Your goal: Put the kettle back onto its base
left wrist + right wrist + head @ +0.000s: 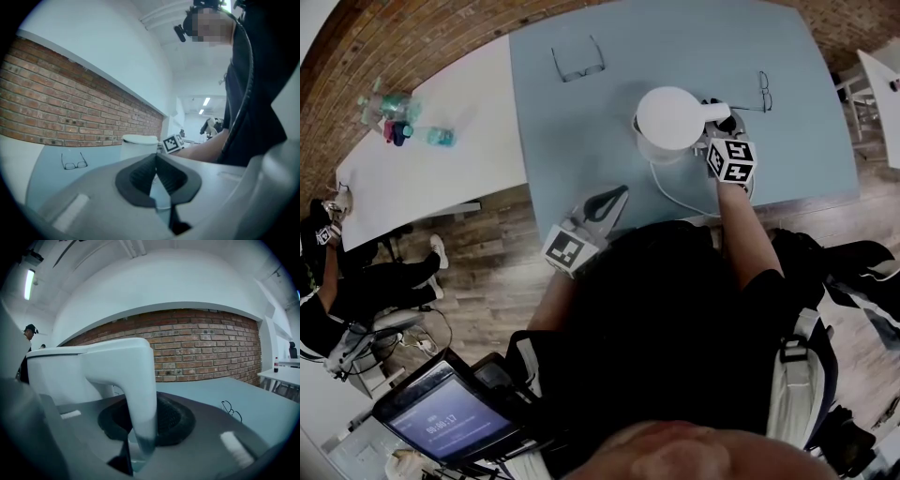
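The white kettle (670,120) stands near the front edge of the blue table (581,131). A white cord (675,192) runs out from under it; I cannot make out the base. My right gripper (717,128) reaches in from the right, shut on the kettle's handle (136,380), which fills the gap between the dark pads (176,420) of the right gripper (143,420). My left gripper (614,197) hovers at the table's front edge, left of the kettle, shut with nothing in it. In the left gripper view the left gripper (155,157) points level towards the kettle (138,143).
Two pairs of glasses lie on the blue table, one at the back (577,64) and one right of the kettle (763,91). A white table (422,187) on the left carries bottles (394,112). A seated person (337,281) is at far left. A brick wall (201,352) runs behind.
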Motion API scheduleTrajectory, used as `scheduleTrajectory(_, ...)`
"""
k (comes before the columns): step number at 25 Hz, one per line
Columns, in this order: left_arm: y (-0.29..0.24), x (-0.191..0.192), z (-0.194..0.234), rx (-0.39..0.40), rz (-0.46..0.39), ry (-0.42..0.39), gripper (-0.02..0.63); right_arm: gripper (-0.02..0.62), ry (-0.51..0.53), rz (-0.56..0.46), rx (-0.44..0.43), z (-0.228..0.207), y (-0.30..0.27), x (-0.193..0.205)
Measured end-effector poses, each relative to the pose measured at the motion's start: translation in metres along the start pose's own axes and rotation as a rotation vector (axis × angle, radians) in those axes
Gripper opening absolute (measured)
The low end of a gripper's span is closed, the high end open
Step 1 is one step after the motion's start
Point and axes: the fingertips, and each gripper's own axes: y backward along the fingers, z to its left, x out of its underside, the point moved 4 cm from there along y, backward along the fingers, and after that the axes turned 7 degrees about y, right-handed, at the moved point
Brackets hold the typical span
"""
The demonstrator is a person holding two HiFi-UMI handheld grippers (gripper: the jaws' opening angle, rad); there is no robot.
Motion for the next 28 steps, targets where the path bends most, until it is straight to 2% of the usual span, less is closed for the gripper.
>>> scheduleTrajectory(3,-0.001,-0.007,-0.006,0.004,0.029,0.013,0.002,0.075,0.019,0.003,0.002,0.0,0.001,-0.002)
scheduleTrajectory(9,0.003,0.002,0.003,-0.002,-0.01,-0.03,0.002,0.077,0.034,0.003,-0.003,0.001,0.004,0.002)
scheduleTrajectory(22,0.002,-0.003,-0.003,-0.009,0.012,0.012,0.002,0.078,0.039,0.012,0.0,0.0,0.003,0.004)
scheduleTrajectory(28,0.002,0.001,0.001,0.002,-0.011,-0.021,0.002,0.078,0.087,0.048,-0.005,0.001,0.002,0.009)
